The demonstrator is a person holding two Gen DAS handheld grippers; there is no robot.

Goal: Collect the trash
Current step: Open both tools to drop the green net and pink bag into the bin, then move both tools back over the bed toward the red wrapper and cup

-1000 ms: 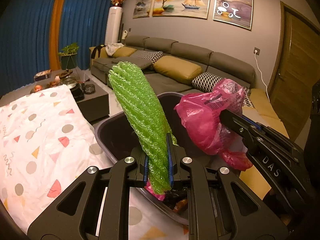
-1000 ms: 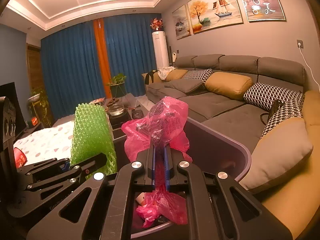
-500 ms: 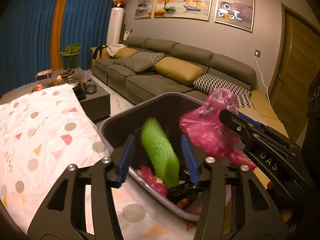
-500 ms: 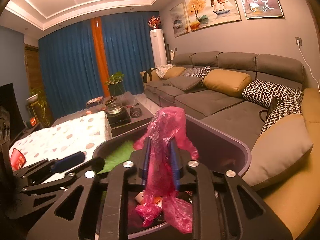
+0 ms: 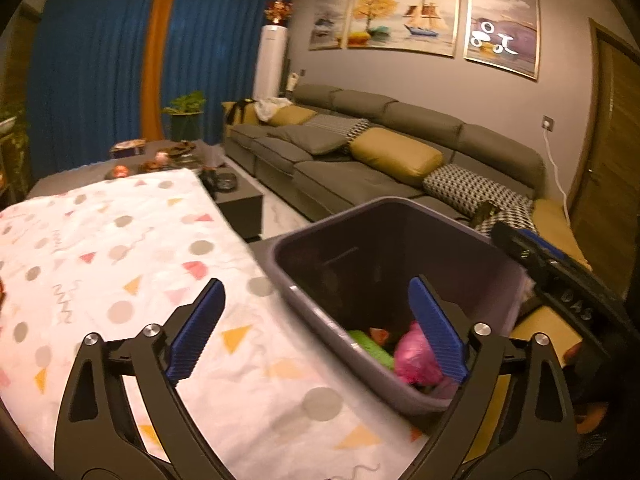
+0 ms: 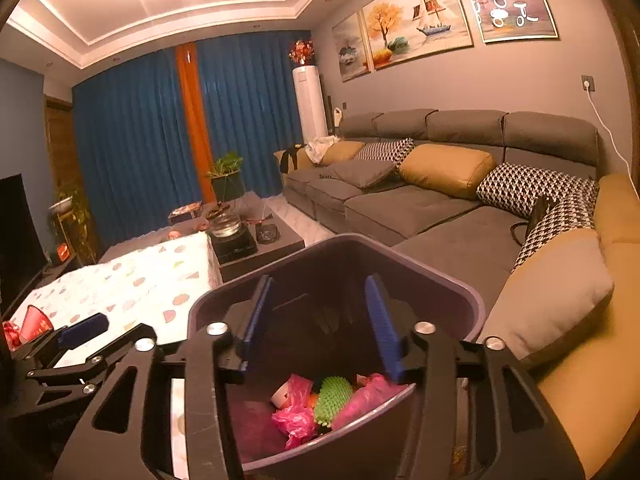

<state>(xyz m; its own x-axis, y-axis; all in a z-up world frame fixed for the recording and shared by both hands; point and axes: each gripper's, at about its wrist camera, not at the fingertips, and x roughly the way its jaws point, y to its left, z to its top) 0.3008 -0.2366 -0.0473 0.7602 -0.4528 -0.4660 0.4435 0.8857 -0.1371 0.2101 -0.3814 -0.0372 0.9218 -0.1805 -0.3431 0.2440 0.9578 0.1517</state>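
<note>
At the left, the left gripper hangs over the patterned desk, its fingers opening, nothing between them. Right of it, the bin holds the trash: green foam netting and a pink bag, both likely light, soft and crushable anywhere. The right gripper opens empty above. The bin's rim stands close; the desk's far side offers room.
</note>
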